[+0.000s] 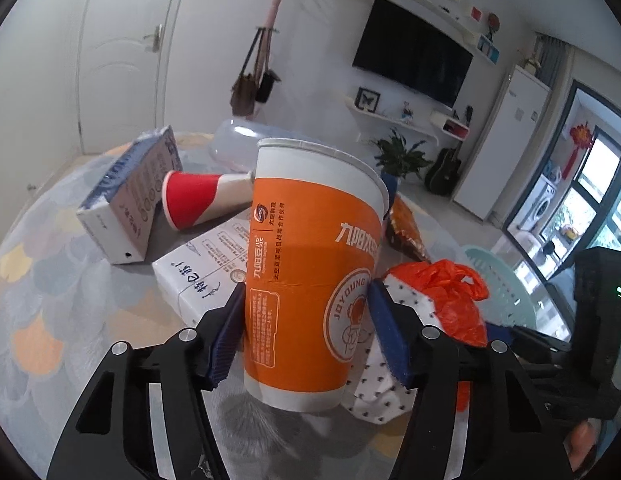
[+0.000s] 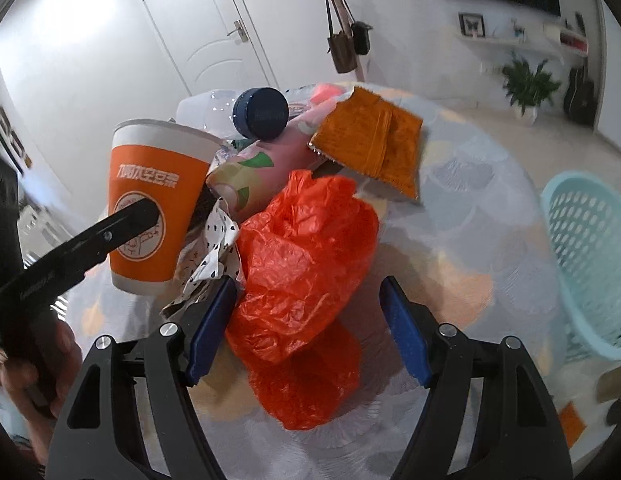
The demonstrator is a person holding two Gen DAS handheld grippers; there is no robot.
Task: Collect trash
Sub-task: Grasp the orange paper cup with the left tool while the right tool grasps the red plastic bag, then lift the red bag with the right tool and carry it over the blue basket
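An orange-and-white paper cup (image 1: 310, 264) stands upright on the table between the blue pads of my left gripper (image 1: 306, 320), and both pads press on its lower sides. In the right wrist view one black finger (image 2: 110, 236) of that gripper crosses the same cup (image 2: 150, 200). A crumpled orange plastic bag (image 2: 306, 260) lies between the spread pads of my right gripper (image 2: 310, 332), which is open; its left pad is close to the bag and the right pad stands apart from it. The bag (image 1: 458, 292) also shows to the right of the cup.
A red paper cup (image 1: 194, 204) lies on its side by two white boxes (image 1: 126, 200). Behind the bag are spotted paper (image 2: 214, 248), a pink tube with a dark blue cap (image 2: 262, 114) and an orange wrapper (image 2: 370, 140). A light-blue basket (image 2: 590, 260) stands at the right.
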